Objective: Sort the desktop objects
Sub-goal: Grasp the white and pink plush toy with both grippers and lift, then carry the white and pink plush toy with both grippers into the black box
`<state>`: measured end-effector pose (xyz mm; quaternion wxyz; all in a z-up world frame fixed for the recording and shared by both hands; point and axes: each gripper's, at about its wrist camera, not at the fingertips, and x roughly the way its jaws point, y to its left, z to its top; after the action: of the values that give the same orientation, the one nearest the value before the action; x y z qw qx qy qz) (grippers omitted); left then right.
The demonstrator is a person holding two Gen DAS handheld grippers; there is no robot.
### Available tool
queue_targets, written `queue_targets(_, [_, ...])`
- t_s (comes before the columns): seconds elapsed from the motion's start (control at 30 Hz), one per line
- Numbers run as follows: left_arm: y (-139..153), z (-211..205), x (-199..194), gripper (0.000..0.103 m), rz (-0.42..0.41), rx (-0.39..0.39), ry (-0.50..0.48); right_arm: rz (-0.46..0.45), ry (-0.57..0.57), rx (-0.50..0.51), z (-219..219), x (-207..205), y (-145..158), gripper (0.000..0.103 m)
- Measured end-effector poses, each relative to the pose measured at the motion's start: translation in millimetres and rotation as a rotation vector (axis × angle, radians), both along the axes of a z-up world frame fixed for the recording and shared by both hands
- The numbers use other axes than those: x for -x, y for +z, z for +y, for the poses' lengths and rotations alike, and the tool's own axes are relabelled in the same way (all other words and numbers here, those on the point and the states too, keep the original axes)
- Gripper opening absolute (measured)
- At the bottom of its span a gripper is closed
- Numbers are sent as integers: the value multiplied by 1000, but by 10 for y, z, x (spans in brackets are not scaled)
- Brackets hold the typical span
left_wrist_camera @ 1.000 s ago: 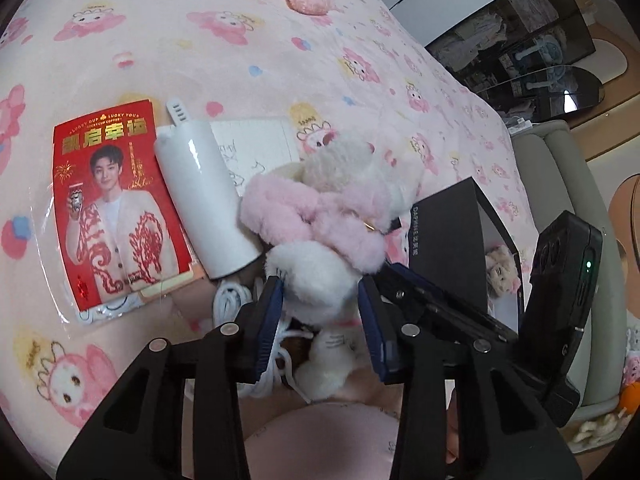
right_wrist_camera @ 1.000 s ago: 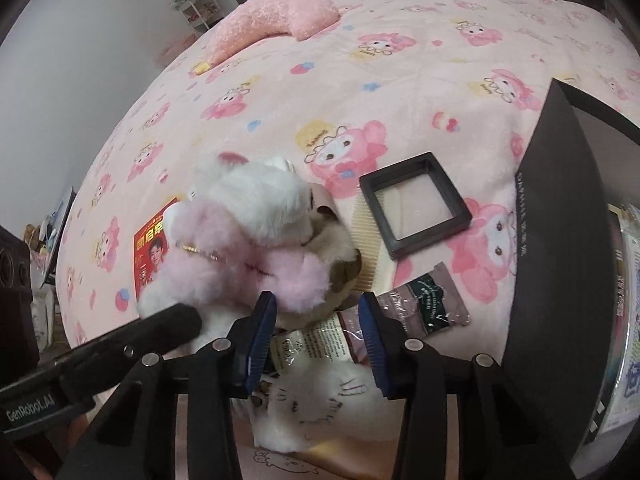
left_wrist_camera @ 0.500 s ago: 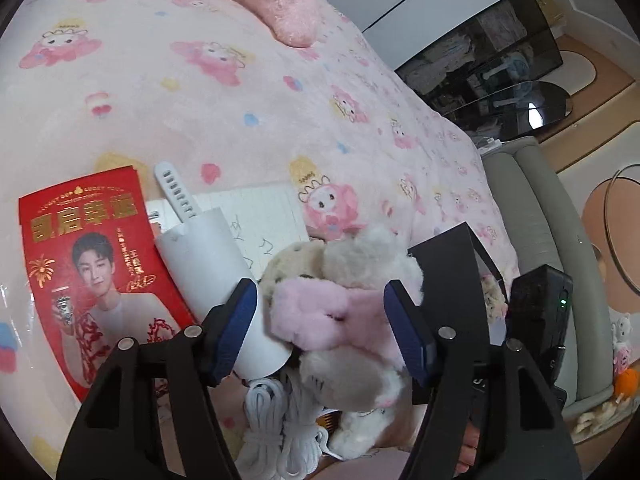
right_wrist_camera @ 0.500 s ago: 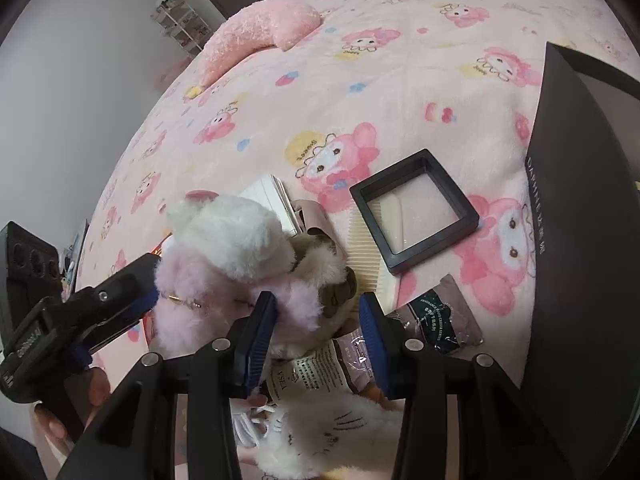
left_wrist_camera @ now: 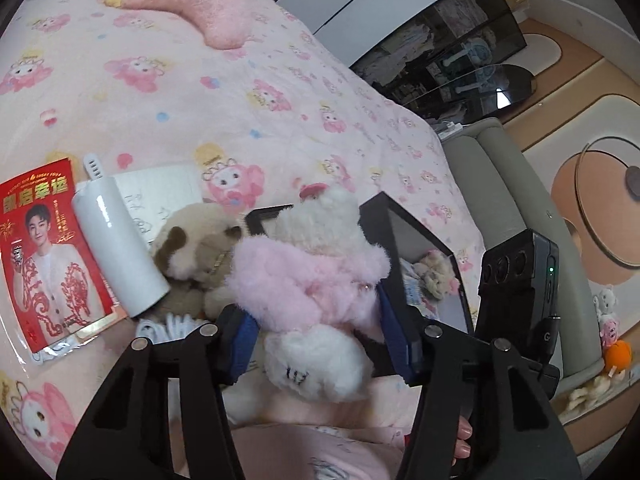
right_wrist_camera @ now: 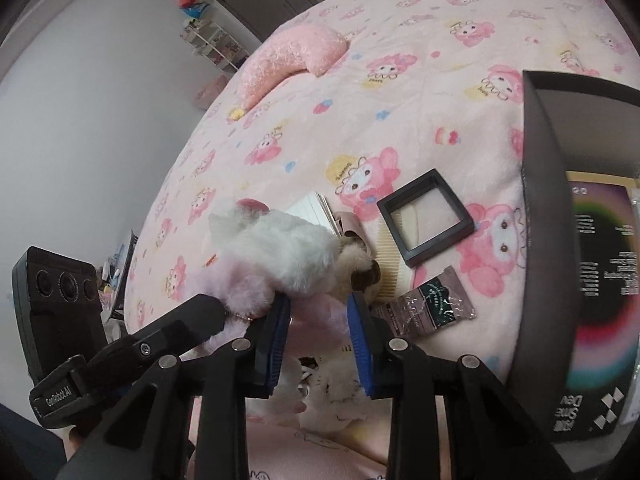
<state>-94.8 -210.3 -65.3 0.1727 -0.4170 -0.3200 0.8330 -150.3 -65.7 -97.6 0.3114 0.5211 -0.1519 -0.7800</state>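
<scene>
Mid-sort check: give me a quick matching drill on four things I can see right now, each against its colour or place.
Things:
1. plush toy
2. roller
3. card
4. frame

Descriptions:
A. red, flat on the blanket, left of the white cylinder
B. black square, lying on the blanket over a comb
C. white and pink, between the left tongs
D. white cylinder lying beside the red print

Pairs: 1-C, 2-D, 3-A, 4-B

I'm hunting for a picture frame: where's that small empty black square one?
In the right wrist view the black square frame lies flat on the pink blanket, right of the plush toy, overlapping a cream comb, above a foil packet.
</scene>
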Motion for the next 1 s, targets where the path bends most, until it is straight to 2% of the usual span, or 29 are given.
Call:
queue_targets(0.07, [162,217,9,55,33,5,-36,35,-26,8,185,-54,182,27])
queue_targets(0.17, [322,632,97,55,76,-54,-112,103,-76,-5,558,-148,433,27])
queue_targets(0.23, [382,979,190,54,84,-62,-169,144,-115,-23,864,-193,559,27])
queue_targets(0.37, [428,1667,518,53,67,-72,-268,139,-180,-53,1529,-95,698,27])
queue_targets(0.5, [437,2244,995,52,38,-64,-341,175,-231,-149,2059,196,833,27])
queue_targets(0.63, [220,2592,1431,52,-15,-48,-378,143,-256,-196,2470,625,729,27])
queue_targets(0.8, [-299,2653,1668,52,-127,-69,-348,69,-282,-189,2663,940,336,27])
queue_targets(0.83, [-396,2642,1686,52,-155,-53,-340,55,-289,-198,2672,955,263,27])
queue_targets(0.9, [-542,2665,1730,53,-216,31,-336,43,-283,-229,2642,992,156,27])
queue_targets(1.0, [-603,2616,1772,61,-256,110,-307,63,-281,-280,2592,1025,101,26])
